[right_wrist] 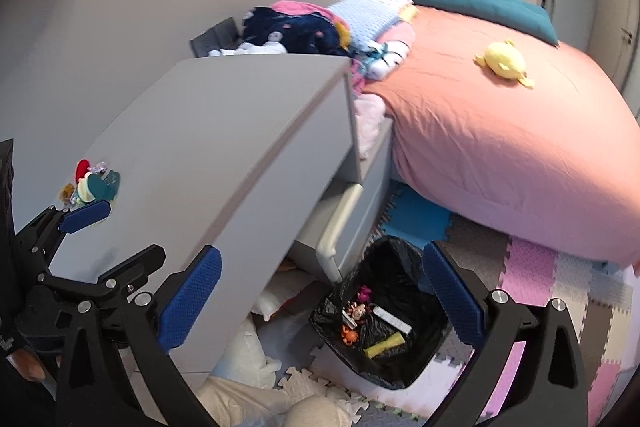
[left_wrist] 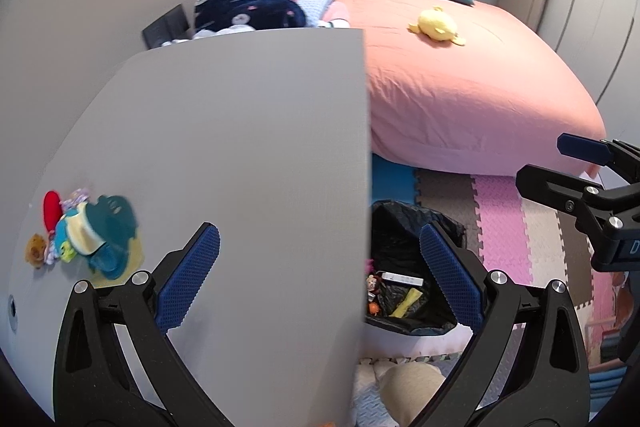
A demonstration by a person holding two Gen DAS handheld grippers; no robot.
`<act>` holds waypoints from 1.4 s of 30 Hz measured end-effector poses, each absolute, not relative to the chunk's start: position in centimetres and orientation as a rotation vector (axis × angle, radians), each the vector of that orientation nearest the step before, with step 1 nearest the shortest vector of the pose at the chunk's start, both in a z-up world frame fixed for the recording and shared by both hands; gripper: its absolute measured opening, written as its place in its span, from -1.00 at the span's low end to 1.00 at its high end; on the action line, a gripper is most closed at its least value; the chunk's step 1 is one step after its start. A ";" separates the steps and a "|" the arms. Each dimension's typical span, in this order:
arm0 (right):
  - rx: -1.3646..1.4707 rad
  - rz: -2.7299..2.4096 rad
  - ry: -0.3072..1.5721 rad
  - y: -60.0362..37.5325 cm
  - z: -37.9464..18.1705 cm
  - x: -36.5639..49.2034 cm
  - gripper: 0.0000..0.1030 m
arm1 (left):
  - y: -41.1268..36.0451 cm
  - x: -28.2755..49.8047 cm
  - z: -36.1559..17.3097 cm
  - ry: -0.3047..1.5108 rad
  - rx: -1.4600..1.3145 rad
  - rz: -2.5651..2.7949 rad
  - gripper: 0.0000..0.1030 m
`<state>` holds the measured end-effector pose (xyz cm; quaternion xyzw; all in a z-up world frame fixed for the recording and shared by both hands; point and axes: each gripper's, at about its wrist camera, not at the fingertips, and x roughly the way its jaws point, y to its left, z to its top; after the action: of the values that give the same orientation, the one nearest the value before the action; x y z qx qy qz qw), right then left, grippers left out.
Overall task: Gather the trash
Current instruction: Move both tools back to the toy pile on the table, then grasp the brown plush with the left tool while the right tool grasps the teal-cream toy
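A bin lined with a black bag point(left_wrist: 416, 227) point(right_wrist: 396, 267) stands on the floor beside the grey desk point(left_wrist: 240, 155) point(right_wrist: 224, 147). It holds small toys, a white stick and a yellow wrapper point(right_wrist: 386, 345). A pile of small colourful items point(left_wrist: 86, 235) point(right_wrist: 94, 187) lies on the desk's left side. My left gripper point(left_wrist: 320, 275) is open and empty above the desk edge; it also shows in the right wrist view point(right_wrist: 116, 231). My right gripper point(right_wrist: 322, 299) is open and empty above the bin; it also shows in the left wrist view point(left_wrist: 556, 163).
A bed with a pink cover point(left_wrist: 460, 87) point(right_wrist: 500, 139) stands behind, with a yellow plush toy point(left_wrist: 436, 25) point(right_wrist: 504, 61) and piled clothes point(left_wrist: 256, 9) on it. Foam puzzle mats point(left_wrist: 504, 227) point(right_wrist: 532, 275) cover the floor. A pulled-out drawer point(right_wrist: 340, 227) is beside the bin.
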<state>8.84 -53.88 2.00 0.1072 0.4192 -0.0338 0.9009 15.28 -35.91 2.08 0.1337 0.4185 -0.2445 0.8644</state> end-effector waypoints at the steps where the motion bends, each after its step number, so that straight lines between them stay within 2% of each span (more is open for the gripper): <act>1: 0.209 -0.063 0.863 -53.4 2.0 9.1 0.94 | -35.4 15.4 2.1 0.878 0.275 -0.506 0.88; 11: 0.154 0.067 0.864 -47.2 1.7 12.2 0.94 | -29.1 16.7 2.2 0.869 0.216 -0.409 0.88; 16: 0.039 0.141 0.786 -42.7 2.1 13.0 0.94 | -25.5 17.2 2.2 0.868 0.190 -0.363 0.88; 42: -0.028 0.342 0.870 -26.4 1.5 20.2 0.94 | -8.7 19.3 1.3 0.872 0.099 -0.153 0.87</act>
<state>20.21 -26.40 1.47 -0.0136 0.4193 0.1648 0.8927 19.31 -8.73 1.31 0.0479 0.4215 -0.0740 0.9025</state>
